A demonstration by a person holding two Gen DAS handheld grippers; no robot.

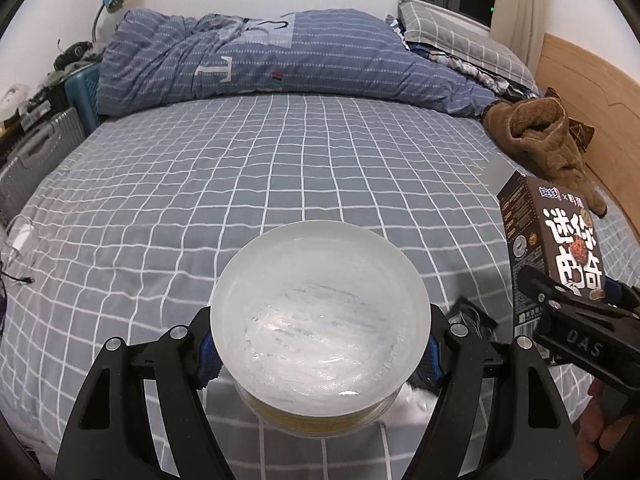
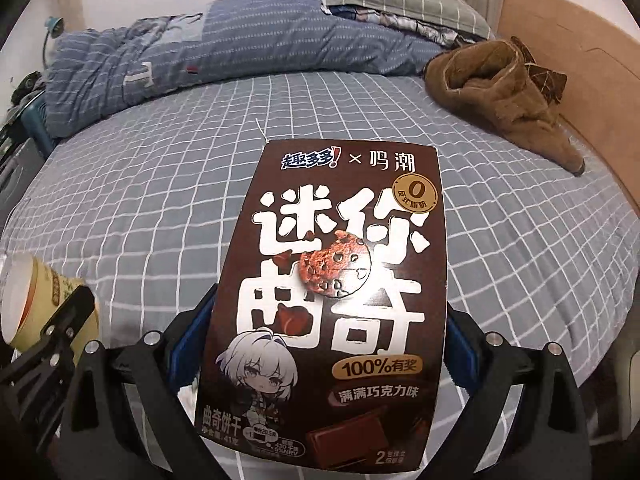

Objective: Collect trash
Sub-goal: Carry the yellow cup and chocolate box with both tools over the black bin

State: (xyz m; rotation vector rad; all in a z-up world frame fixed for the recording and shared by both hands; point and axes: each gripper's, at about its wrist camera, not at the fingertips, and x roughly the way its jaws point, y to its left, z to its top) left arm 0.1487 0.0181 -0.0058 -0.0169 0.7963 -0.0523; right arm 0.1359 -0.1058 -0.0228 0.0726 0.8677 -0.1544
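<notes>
My left gripper is shut on a round yellow cup with a clear plastic lid, held above the checked bed sheet. The cup also shows at the left edge of the right wrist view. My right gripper is shut on a brown cookie box with white Chinese lettering, held upright above the bed. The box shows in the left wrist view at the right, with the right gripper clamped on it. A dark wrapper piece lies partly hidden behind my left gripper.
The bed has a grey-blue checked sheet. A rolled blue duvet and pillows lie at the far side. A brown fleece garment lies by the wooden headboard. A suitcase and clutter stand left of the bed.
</notes>
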